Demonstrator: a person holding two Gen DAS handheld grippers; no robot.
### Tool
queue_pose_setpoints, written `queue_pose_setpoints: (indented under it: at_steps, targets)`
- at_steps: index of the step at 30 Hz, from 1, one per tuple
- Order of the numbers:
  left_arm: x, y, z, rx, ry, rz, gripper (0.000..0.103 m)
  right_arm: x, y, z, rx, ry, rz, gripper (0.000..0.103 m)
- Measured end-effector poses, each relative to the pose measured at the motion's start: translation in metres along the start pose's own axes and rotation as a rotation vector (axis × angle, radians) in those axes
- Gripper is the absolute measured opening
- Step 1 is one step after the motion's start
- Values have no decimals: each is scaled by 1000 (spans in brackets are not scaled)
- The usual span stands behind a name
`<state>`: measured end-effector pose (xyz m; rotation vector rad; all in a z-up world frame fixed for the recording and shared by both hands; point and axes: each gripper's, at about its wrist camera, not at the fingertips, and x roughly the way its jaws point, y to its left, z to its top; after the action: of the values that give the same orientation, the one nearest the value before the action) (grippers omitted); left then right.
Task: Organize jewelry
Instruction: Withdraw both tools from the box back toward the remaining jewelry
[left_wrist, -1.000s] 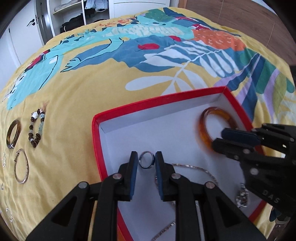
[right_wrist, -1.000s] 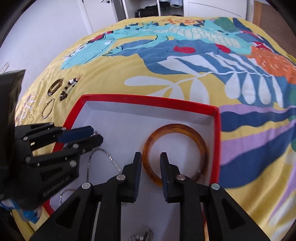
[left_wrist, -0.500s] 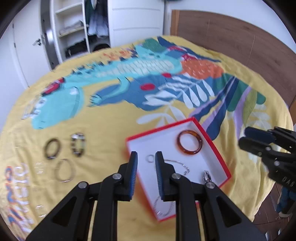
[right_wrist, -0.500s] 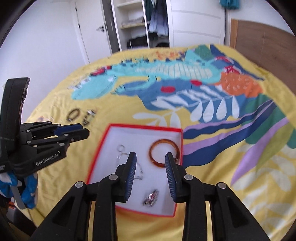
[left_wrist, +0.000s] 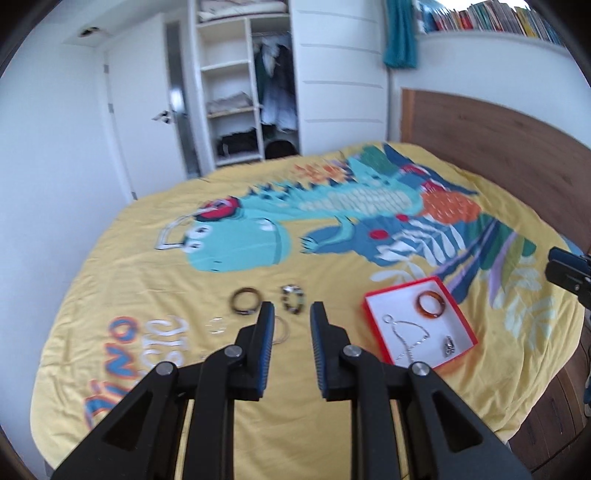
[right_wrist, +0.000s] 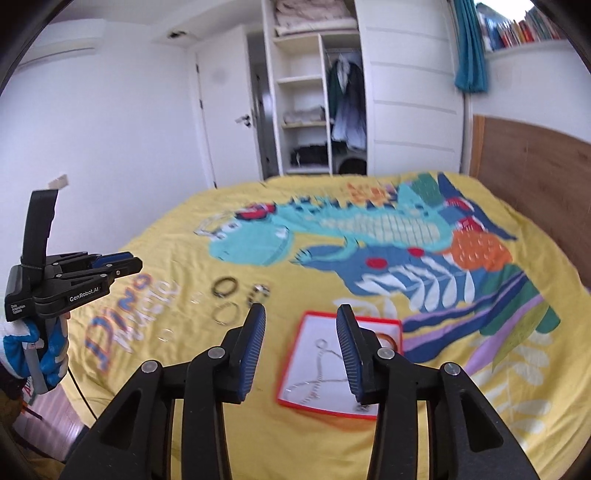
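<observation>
A red-rimmed white box lies on the yellow bedspread, holding an amber bangle, a silver chain and a small charm. It also shows in the right wrist view. Left of the box lie a dark bangle, a beaded bracelet, a thin hoop and a small ring. My left gripper is open and empty, high above the bed. My right gripper is open and empty, also raised well back.
The bed fills the lower view, with a wooden headboard at right. An open wardrobe and a white door stand beyond it. The bed's near edge drops off at right.
Both grippers have pulled far up and back from the box, and their jaws have opened wider. A ring seen at the left fingertips now lies in the box.
</observation>
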<state>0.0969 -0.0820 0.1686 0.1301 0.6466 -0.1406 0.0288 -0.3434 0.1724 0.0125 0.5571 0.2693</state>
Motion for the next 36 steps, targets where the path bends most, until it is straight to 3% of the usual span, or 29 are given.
queue_pose_setpoints:
  at_steps: [4,8,14,23,30,36]
  targets:
    - [-44,37,-5,-38,-60,42,34,-23,34,6,-24,-43,30,43]
    - [-78,68,-9,-66,-106,72,35,-33,62,12,-51,-69,57,46]
    - [-92,107,-19,-107,-115,107,40,-24,89,16,-69,-70,92,47]
    - [-25,153,-60,-206,2,141,40,41,112,2,-65,29,119,48]
    - [60,163,-104,-229,143,132,40,125,113,-23,-25,164,125,48]
    - [136,164,-150,-268,271,80,40,208,115,-45,-2,274,138,48]
